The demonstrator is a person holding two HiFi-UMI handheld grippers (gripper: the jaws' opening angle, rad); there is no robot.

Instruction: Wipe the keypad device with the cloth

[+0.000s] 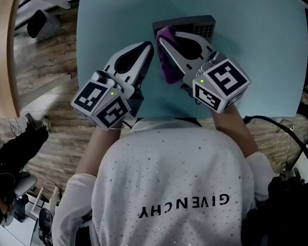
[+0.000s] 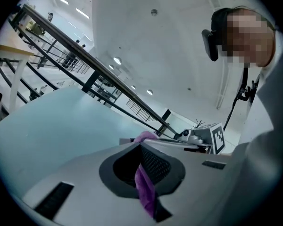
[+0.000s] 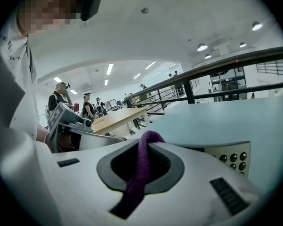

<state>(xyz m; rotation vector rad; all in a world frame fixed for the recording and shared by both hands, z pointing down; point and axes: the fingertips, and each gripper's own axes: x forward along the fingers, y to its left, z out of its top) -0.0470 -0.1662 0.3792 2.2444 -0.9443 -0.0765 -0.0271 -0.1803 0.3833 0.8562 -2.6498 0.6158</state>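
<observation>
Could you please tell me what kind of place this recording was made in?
Probably a large open office or laboratory hall. A long railing runs across it like a gallery edge, ceiling lights are set in a high white ceiling, and several people stand near a wooden desk.

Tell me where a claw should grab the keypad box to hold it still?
Probably pinch the keypad device at its bare right end, coming down from above, across its near and far edges. It lies flat on the table, so only thin edges offer grip, and the cloth and right claw cover its left end.
</observation>
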